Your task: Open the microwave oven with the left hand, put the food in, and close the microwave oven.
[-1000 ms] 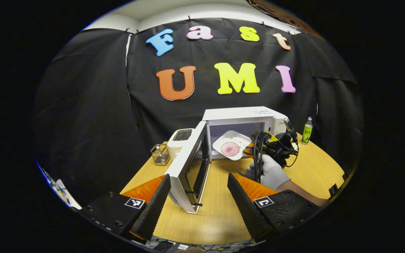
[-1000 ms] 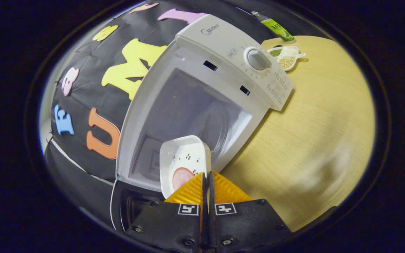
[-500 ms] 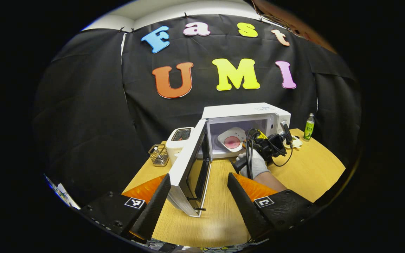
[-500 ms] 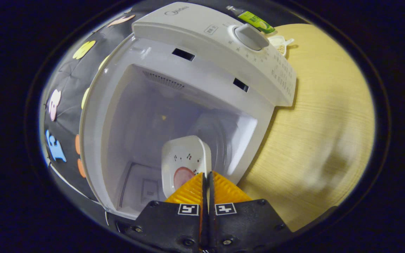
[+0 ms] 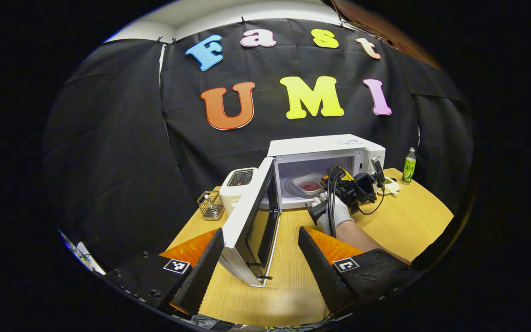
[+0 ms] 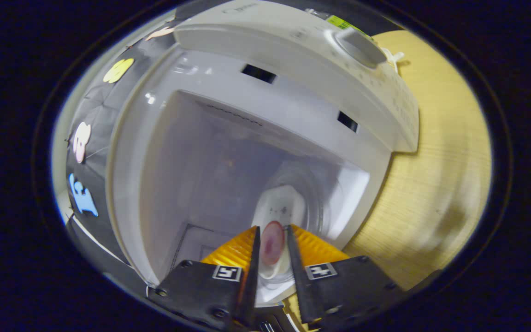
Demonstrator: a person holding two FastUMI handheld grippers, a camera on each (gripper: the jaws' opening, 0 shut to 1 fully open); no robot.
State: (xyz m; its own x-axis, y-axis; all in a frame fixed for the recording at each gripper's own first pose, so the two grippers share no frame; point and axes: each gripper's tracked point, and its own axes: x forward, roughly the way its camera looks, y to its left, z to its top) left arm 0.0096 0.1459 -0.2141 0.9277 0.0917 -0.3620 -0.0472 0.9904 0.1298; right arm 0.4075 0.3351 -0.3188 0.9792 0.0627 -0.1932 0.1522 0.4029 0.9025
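Note:
The white microwave [image 5: 325,150] stands on the wooden table with its door [image 5: 247,221] swung wide open to the left. Inside, a white plate [image 5: 309,185] with a round pink slice of food [image 6: 272,242] lies flat on the glass turntable [image 6: 314,184]. My right gripper [image 6: 272,229], held by a gloved hand [image 5: 337,212], is at the oven's mouth; its jaws stand slightly parted on either side of the plate's [image 6: 281,207] near rim, not pressing it. My left gripper [image 5: 261,233] hangs open above the table, short of the door's edge.
Left of the microwave stand a white toaster [image 5: 240,182] and a small wire basket [image 5: 210,204]. To its right are a green bottle [image 5: 409,165] and a small white dish [image 5: 389,185]. The control panel's dial [image 6: 360,41] sits right of the cavity. Bare table [image 6: 436,161] stretches rightward.
The right gripper carried the tilted plate into the cavity, laid it flat on the turntable, and its fingers came apart. The left gripper stayed open, barely moving.

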